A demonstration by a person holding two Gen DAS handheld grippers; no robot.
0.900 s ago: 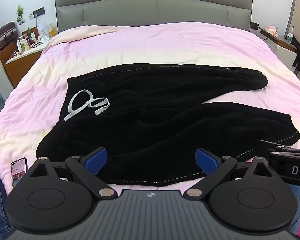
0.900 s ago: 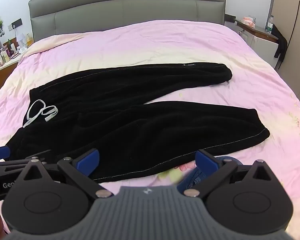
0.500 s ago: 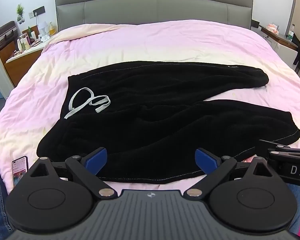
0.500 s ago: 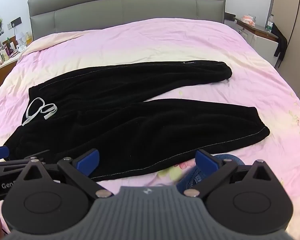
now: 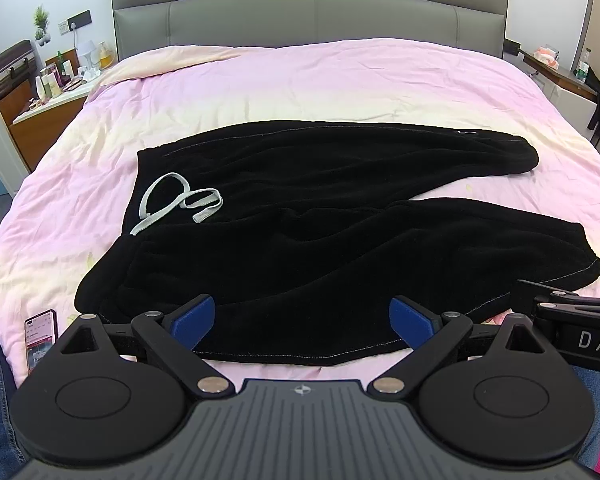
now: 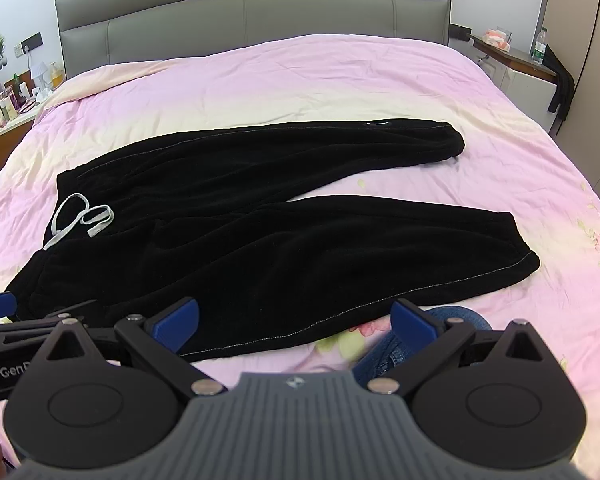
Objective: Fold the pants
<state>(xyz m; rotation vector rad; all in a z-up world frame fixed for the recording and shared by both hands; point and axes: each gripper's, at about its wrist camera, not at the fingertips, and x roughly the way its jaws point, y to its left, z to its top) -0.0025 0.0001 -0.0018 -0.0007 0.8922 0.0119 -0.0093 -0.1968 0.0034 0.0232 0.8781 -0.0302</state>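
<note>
Black pants (image 5: 320, 232) lie spread flat on the pink bed cover, waistband to the left, both legs pointing right and splayed apart. A grey drawstring (image 5: 176, 200) lies looped on the waist. The pants also show in the right wrist view (image 6: 260, 232). My left gripper (image 5: 302, 316) is open and empty, just above the near hem of the pants. My right gripper (image 6: 294, 318) is open and empty over the near edge of the lower leg. Each gripper shows at the other's frame edge.
A phone (image 5: 41, 334) lies on the bed's near left corner. A cluttered nightstand (image 5: 52, 92) stands at the left, another nightstand (image 6: 512, 56) at the right. A grey headboard (image 5: 312, 8) closes the far side. Jeans-clad legs (image 6: 452, 320) are at the near edge.
Both views have risen and drawn back slightly, so the pants sit a little higher in frame. The pants have not moved and both grippers stay open.
</note>
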